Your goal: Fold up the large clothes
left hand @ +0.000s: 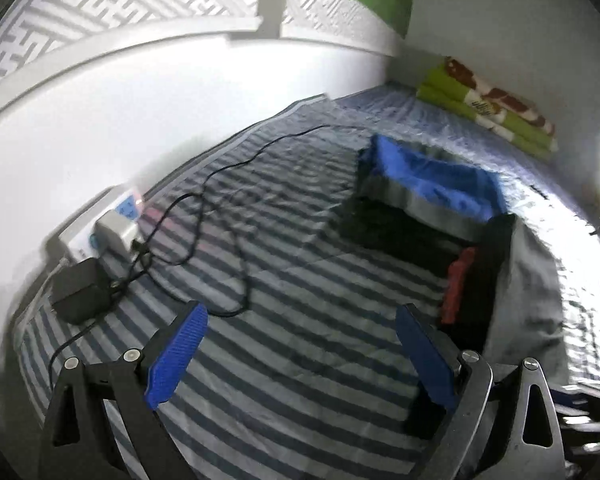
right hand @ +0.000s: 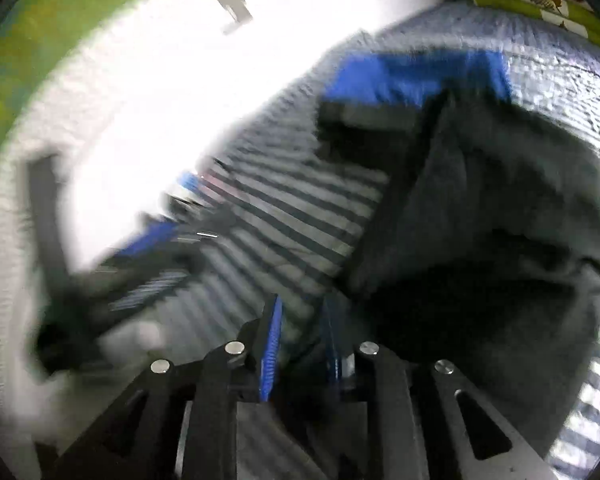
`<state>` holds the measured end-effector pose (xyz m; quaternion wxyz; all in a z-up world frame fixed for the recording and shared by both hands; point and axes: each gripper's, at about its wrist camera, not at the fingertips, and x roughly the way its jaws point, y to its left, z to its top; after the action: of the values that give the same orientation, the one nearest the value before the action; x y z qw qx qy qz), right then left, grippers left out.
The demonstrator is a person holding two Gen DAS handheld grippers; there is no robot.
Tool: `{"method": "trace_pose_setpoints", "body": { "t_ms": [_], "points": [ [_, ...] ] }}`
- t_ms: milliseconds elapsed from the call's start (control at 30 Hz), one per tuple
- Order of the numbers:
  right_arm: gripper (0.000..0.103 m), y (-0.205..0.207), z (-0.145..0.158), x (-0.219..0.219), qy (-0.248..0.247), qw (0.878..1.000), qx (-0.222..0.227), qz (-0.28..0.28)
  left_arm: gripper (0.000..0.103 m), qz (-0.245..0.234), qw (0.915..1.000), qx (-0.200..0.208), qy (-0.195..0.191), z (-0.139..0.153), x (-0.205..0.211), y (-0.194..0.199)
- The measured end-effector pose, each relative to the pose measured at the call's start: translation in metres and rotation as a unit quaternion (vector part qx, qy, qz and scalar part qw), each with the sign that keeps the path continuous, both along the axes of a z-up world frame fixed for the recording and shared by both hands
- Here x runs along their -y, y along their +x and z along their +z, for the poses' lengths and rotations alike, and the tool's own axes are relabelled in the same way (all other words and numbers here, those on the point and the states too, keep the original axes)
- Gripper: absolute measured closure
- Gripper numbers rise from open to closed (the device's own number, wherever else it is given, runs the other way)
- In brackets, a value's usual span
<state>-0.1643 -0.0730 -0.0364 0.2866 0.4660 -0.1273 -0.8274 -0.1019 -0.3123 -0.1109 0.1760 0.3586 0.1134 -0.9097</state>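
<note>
Both my tools hang over the striped bed, with the grey garment lying beside them.

My left tool [left hand: 300, 320] has its blue pads spread wide apart over bare striped bedsheet [left hand: 292, 360], gripping nothing. My right tool [right hand: 302, 320] has its pads a narrow gap apart; nothing is pinched between them, though the view is blurred. The grey garment [right hand: 500, 208] lies just to its right on the bed, next to a stack of folded clothes [left hand: 428, 188] topped in blue. A power strip [left hand: 112, 224] and black cables [left hand: 220, 208] sit by the wall, a green blanket [left hand: 488, 104] at the far end.
</note>
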Motion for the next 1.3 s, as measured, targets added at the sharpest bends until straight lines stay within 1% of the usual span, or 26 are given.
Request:
{"method": "trace_pose_setpoints", "body": {
  "t_ms": [67, 100, 167, 200, 233, 300, 367, 400, 433, 467, 533, 567, 633, 700, 767, 833, 933, 967, 1000, 1067, 1100, 1133, 1167, 1233, 1267, 1300],
  "points": [
    [0.070, 0.020, 0.023, -0.035, -0.032, 0.999, -0.028, -0.017, 0.006, -0.019, 0.9997, -0.015, -0.003, 0.008, -0.013, 0.001],
    [0.069, 0.027, 0.032, -0.059, -0.043, 0.998, -0.039, -0.035, 0.006, -0.035, 0.9992, -0.021, -0.003, 0.012, -0.024, 0.000],
    [0.069, 0.028, 0.039, -0.095, -0.041, 0.996, -0.049, -0.070, 0.006, -0.074, 0.9968, -0.028, 0.011, 0.014, -0.046, -0.005],
    [0.069, 0.023, 0.041, -0.115, -0.021, 0.993, -0.058, -0.099, 0.006, -0.092, 0.9953, -0.028, 0.016, 0.013, -0.057, -0.008],
    [0.069, 0.015, 0.039, -0.133, -0.002, 0.990, -0.058, -0.125, 0.006, -0.109, 0.9936, -0.025, 0.019, 0.011, -0.068, -0.011],
    [0.069, -0.003, 0.030, -0.155, 0.007, 0.989, -0.043, -0.141, 0.006, -0.160, 0.9871, -0.006, 0.008, -0.001, -0.104, -0.023],
    [0.069, -0.028, 0.013, -0.167, 0.024, 0.989, -0.019, -0.146, 0.006, -0.189, 0.9817, 0.013, -0.022, -0.013, -0.129, -0.031],
    [0.069, -0.042, 0.002, -0.172, 0.026, 0.988, -0.004, -0.152, 0.006, -0.203, 0.9777, 0.029, -0.046, -0.022, -0.142, -0.037],
    [0.069, -0.052, -0.008, -0.177, 0.023, 0.988, 0.009, -0.153, 0.006, -0.203, 0.9752, 0.049, -0.073, -0.033, -0.151, -0.043],
    [0.069, -0.061, -0.018, -0.178, 0.017, 0.988, 0.020, -0.152, 0.006, -0.200, 0.9733, 0.071, -0.088, -0.045, -0.154, -0.050],
    [0.069, -0.080, -0.036, -0.173, 0.010, 0.990, 0.036, -0.133, 0.003, -0.198, 0.9720, 0.101, -0.078, -0.062, -0.152, -0.060],
    [0.069, -0.091, -0.042, -0.172, 0.024, 0.990, 0.039, -0.132, 0.000, -0.190, 0.9746, 0.104, -0.058, -0.067, -0.147, -0.064],
    [0.069, -0.112, -0.051, -0.169, 0.064, 0.986, 0.032, -0.150, 0.000, -0.183, 0.9766, 0.105, -0.043, -0.069, -0.143, -0.066],
    [0.069, -0.122, -0.046, -0.181, 0.055, 0.984, 0.028, -0.169, 0.000, -0.186, 0.9760, 0.103, -0.048, -0.069, -0.145, -0.065],
    [0.069, -0.109, -0.033, -0.199, 0.028, 0.981, 0.018, -0.190, 0.000, -0.185, 0.9757, 0.103, -0.055, -0.067, -0.149, -0.065],
    [0.069, -0.075, -0.023, -0.216, -0.001, 0.981, 0.016, -0.195, 0.001, -0.188, 0.9744, 0.105, -0.064, -0.062, -0.151, -0.063],
    [0.068, -0.008, -0.034, -0.226, -0.060, 0.982, 0.054, -0.173, 0.001, -0.194, 0.9747, 0.080, -0.079, -0.035, -0.152, -0.053],
    [0.067, 0.019, -0.044, -0.224, -0.090, 0.981, 0.075, -0.158, 0.001, -0.194, 0.9762, 0.062, -0.076, -0.021, -0.151, -0.050],
    [0.067, 0.034, -0.051, -0.219, -0.106, 0.979, 0.088, -0.148, 0.001, -0.192, 0.9783, 0.047, -0.062, -0.009, -0.150, -0.050],
    [0.066, 0.059, -0.065, -0.207, -0.121, 0.977, 0.107, -0.136, 0.001, -0.201, 0.9786, 0.033, -0.030, 0.008, -0.153, -0.061],
    [0.066, 0.066, -0.071, -0.198, -0.133, 0.977, 0.113, -0.124, 0.001, -0.209, 0.9770, 0.034, -0.029, 0.013, -0.158, -0.071],
    [0.066, 0.069, -0.073, -0.191, -0.141, 0.977, 0.115, -0.114, 0.001, -0.213, 0.9756, 0.035, -0.039, 0.017, -0.162, -0.080],
    [0.066, 0.071, -0.076, -0.183, -0.148, 0.977, 0.114, -0.107, 0.001, -0.225, 0.9718, 0.036, -0.062, 0.019, -0.175, -0.096],
    [0.065, 0.067, -0.079, -0.175, -0.165, 0.974, 0.117, -0.104, 0.001, -0.234, 0.9686, 0.047, -0.071, 0.015, -0.184, -0.119],
    [0.065, 0.065, -0.080, -0.171, -0.173, 0.972, 0.119, -0.104, 0.001, -0.232, 0.9673, 0.058, -0.085, 0.007, -0.187, -0.135],
    [0.065, 0.065, -0.079, -0.168, -0.164, 0.974, 0.113, -0.103, 0.001, -0.227, 0.9663, 0.066, -0.102, 0.001, -0.190, -0.144]
  ]
}}
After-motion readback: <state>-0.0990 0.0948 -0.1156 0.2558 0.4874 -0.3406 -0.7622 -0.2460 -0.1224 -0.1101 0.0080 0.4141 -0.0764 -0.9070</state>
